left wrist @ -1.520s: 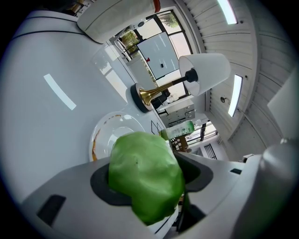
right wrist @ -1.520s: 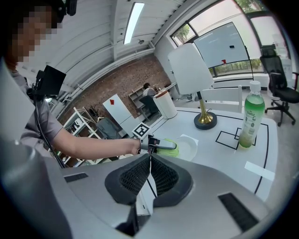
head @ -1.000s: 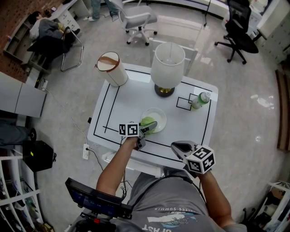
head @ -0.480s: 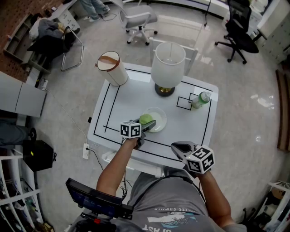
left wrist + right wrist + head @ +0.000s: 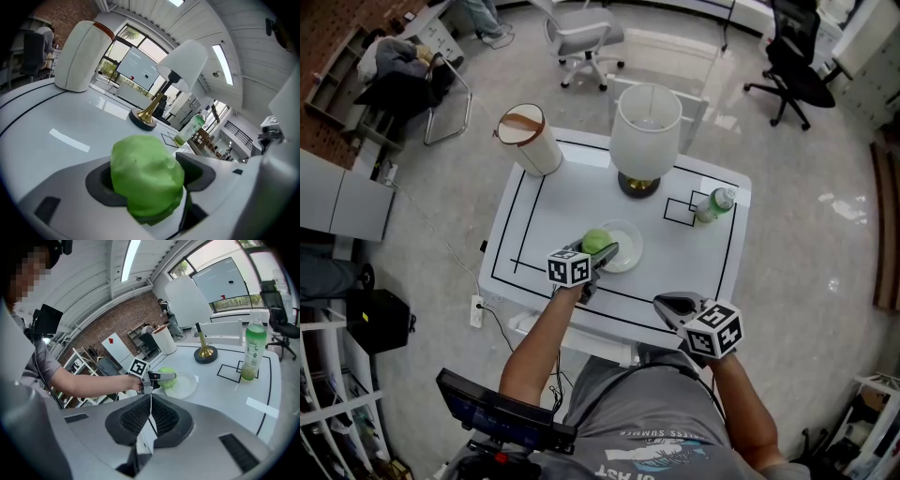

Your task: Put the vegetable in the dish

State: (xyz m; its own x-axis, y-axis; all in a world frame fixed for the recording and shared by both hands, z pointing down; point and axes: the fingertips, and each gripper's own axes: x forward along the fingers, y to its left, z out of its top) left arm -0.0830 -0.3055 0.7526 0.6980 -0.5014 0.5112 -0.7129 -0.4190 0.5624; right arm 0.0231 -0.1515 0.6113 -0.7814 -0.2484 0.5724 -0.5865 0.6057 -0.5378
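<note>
One vegetable [image 5: 597, 242] held in left gripper [image 5: 609, 251] jaws at dish [image 5: 629, 249] edge; right gripper [image 5: 665, 302] closed.

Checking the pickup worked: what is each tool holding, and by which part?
The left tool holds the green vegetable by its sides, one pad each side; its jaws have just been opening slightly. The right tool is shut, empty.

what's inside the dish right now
The visible part of the dish is bare white. The green vegetable, gripped by the left gripper, is over its left rim and hides that part.
</note>
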